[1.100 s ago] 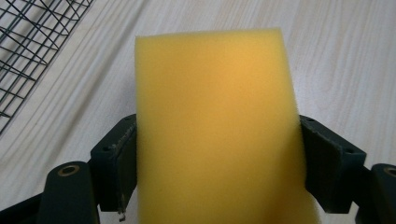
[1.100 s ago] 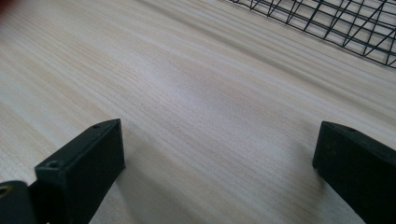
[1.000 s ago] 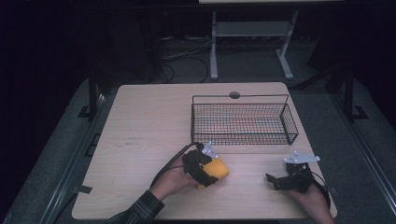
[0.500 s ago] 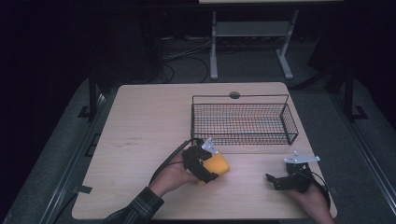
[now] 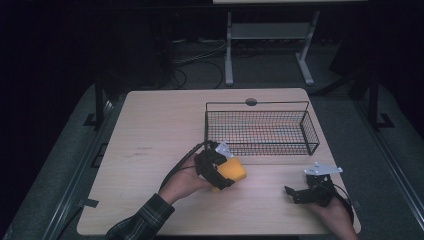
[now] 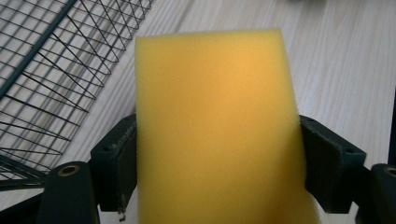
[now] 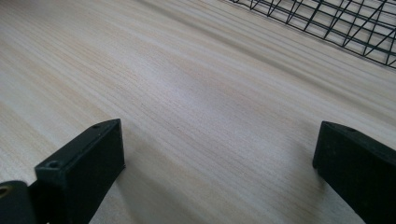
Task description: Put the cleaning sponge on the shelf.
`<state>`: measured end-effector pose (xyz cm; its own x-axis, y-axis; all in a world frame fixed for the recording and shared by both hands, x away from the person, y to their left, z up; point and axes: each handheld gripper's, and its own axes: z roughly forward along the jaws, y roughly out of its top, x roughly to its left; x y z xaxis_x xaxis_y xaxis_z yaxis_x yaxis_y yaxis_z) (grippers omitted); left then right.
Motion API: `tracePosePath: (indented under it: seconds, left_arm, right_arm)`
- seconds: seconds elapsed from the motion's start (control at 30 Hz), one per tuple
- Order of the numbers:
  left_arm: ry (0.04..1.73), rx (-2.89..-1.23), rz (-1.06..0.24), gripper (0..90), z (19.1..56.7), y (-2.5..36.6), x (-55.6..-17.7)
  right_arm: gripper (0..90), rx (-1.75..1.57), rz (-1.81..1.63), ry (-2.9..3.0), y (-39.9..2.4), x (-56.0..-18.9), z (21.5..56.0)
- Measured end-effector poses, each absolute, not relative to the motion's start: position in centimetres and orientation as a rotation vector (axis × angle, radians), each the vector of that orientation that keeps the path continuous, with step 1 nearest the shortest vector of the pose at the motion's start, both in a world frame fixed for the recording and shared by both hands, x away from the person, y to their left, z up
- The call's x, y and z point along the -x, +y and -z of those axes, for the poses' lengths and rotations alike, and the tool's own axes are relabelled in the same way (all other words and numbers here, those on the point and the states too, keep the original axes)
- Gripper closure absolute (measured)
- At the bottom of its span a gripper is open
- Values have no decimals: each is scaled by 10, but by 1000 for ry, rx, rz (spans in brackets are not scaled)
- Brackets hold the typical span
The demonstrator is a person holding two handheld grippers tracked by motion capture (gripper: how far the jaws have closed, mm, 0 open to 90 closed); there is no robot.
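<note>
High view: 1 yellow sponge (image 5: pixel 233 171) gripped by left gripper (image 5: pixel 220 170) above tabletop (image 5: pixel 150 130), just beside 1 wire basket (image 5: pixel 260 131); right gripper (image 5: pixel 299 194) w/ fingers apart, nothing between.
Left gripper view: pads (image 6: pixel 122 158) squeeze sponge (image 6: pixel 215 130).
Right gripper view: 2 fingers (image 7: pixel 88 161) wide, over bare tabletop (image 7: pixel 196 102).

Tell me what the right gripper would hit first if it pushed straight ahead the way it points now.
Probably nothing soon: the right gripper, jaws open and empty, faces bare table. Farther along stands the wire basket, off to the upper right; depth is hard to judge.

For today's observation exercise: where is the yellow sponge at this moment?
In the high view the yellow sponge sits clamped in the left gripper, near the table's middle front, just in front of the wire basket's left corner.
</note>
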<state>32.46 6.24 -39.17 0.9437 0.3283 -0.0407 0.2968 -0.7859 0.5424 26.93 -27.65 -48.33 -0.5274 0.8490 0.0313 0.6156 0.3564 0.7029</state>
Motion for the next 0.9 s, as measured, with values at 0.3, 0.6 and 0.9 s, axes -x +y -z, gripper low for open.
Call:
tracePosePath:
  seconds: [0.3, 0.6, 0.9]
  left_arm:
    - [440, -2517, -101, 226, 377, 60, -332]
    - [431, -2522, -106, 226, 368, 58, -339]
    - [449, -2506, -121, 226, 359, 61, -348]
  right_arm:
    - [14, -1286, -962, 2287, -277, -269, 483]
    - [13, -1286, -961, 2285, -277, -269, 483]
    - [14, -1287, -961, 2286, -277, -269, 483]
